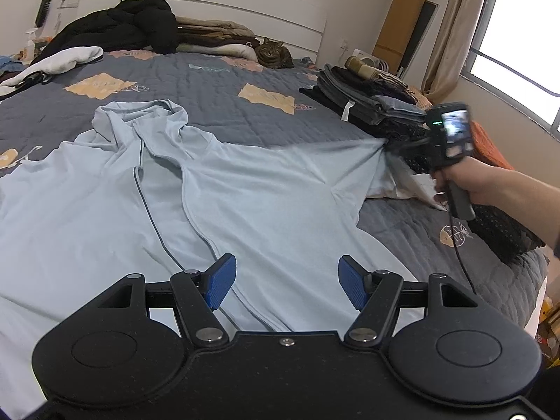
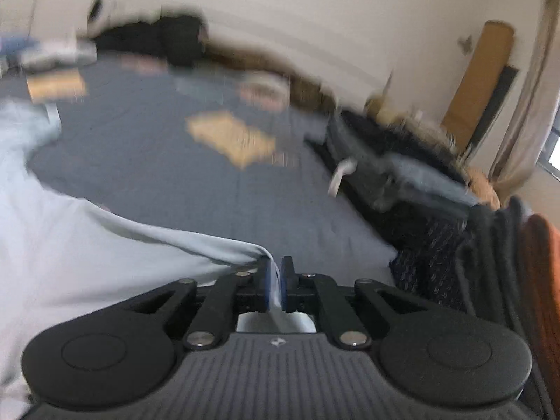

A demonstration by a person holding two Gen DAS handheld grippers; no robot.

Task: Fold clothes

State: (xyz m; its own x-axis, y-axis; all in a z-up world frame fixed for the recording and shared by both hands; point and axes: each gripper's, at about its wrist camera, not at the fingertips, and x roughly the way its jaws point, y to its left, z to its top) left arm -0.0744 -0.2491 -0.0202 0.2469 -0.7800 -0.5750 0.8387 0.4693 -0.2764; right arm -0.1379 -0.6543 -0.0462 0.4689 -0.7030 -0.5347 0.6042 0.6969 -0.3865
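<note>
A pale blue hooded jacket point(image 1: 217, 189) lies spread front-up on the grey quilted bed point(image 1: 217, 80), hood toward the headboard. My left gripper point(image 1: 287, 281) hovers open over its lower front, blue pads apart with only cloth beneath them. A hand point(image 1: 472, 182) holds my right gripper point(image 1: 388, 145) at the far end of the jacket's right sleeve, pulled out toward the folded pile. In the blurred right wrist view, my right gripper point(image 2: 276, 280) is shut on a thin edge of the pale blue jacket point(image 2: 105, 255), which runs off to the left.
A stack of folded dark clothes point(image 1: 371, 101) sits at the bed's right edge, with dark patterned and orange cloth point(image 1: 490, 150) beside it. A cat point(image 1: 274, 54) lies by the headboard near a black coat point(image 1: 133, 24) and folded blankets. White garments point(image 1: 56, 61) lie far left.
</note>
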